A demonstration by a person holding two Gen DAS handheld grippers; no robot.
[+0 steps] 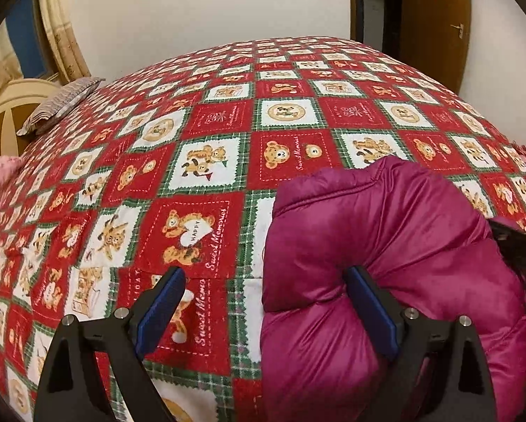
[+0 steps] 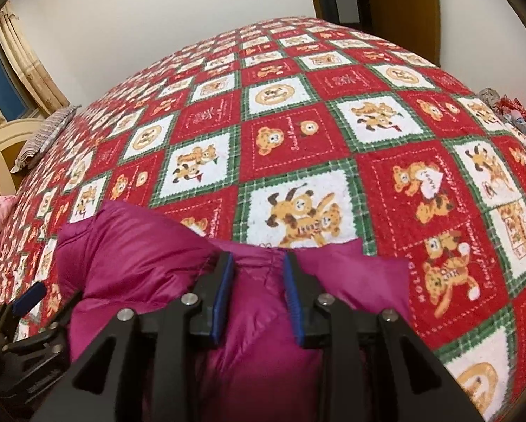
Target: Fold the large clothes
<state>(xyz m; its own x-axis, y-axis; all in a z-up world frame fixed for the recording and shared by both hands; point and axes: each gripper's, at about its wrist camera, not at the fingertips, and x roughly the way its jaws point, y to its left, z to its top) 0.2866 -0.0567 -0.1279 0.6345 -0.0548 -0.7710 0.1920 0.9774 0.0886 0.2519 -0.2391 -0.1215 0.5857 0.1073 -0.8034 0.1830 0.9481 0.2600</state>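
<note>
The magenta jacket (image 2: 150, 263) lies bunched at the near edge of the bed cover (image 2: 298, 133). The right gripper (image 2: 259, 281) has its jaws pressed on a fold of it, probably to carry that fold over. The left gripper (image 1: 266, 302) stands wide apart beside the jacket, holding nothing.

Light: warm and yellowish, fairly bright, spread evenly over the bed cover (image 1: 227, 147) and the wall (image 1: 192, 10).
Window: dark blue behind the curtain (image 2: 24, 66).
Shadows: soft and small, tucked in the folds of the puffy purple jacket (image 1: 385, 246).
Shine: a gentle gloss on the jacket cloth.
Blur: both views are a bit soft; the black tool parts closest to the camera look fuzzy.
Edges: the views bulge like a ball, with black curved corners.
</note>
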